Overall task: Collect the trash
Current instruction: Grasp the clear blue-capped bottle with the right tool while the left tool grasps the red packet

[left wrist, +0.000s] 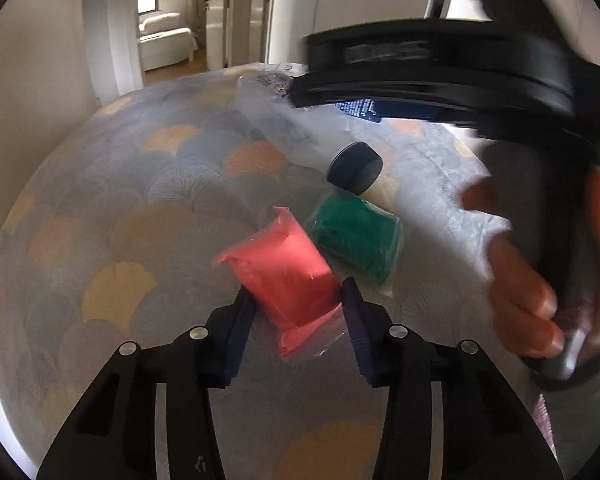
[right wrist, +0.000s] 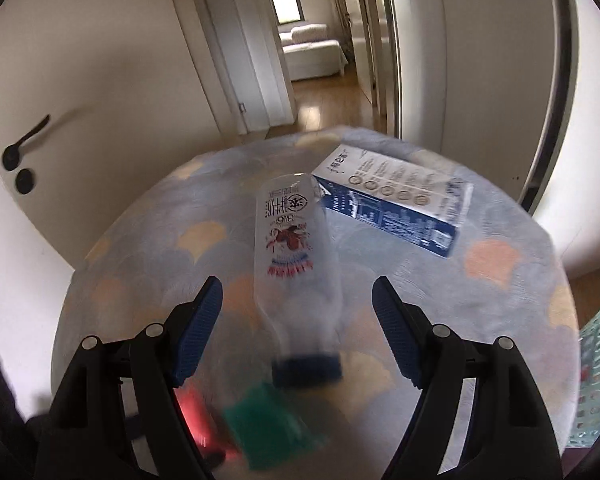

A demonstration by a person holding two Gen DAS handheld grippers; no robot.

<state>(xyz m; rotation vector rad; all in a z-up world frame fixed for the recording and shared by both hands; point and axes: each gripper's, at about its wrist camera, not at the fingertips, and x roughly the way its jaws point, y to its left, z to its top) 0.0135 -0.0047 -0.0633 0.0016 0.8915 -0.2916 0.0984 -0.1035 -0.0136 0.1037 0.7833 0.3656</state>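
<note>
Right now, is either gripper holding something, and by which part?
Nothing is held. The left gripper stands open around the pink packet; the right gripper is open over the bottle.

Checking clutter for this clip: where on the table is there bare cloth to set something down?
Bare cloth lies left of the red packet, out to the table edge, and right of the bottle, below the carton. It is crowded mid-table, where the red packet, green packet and bottle cap cluster.
</note>
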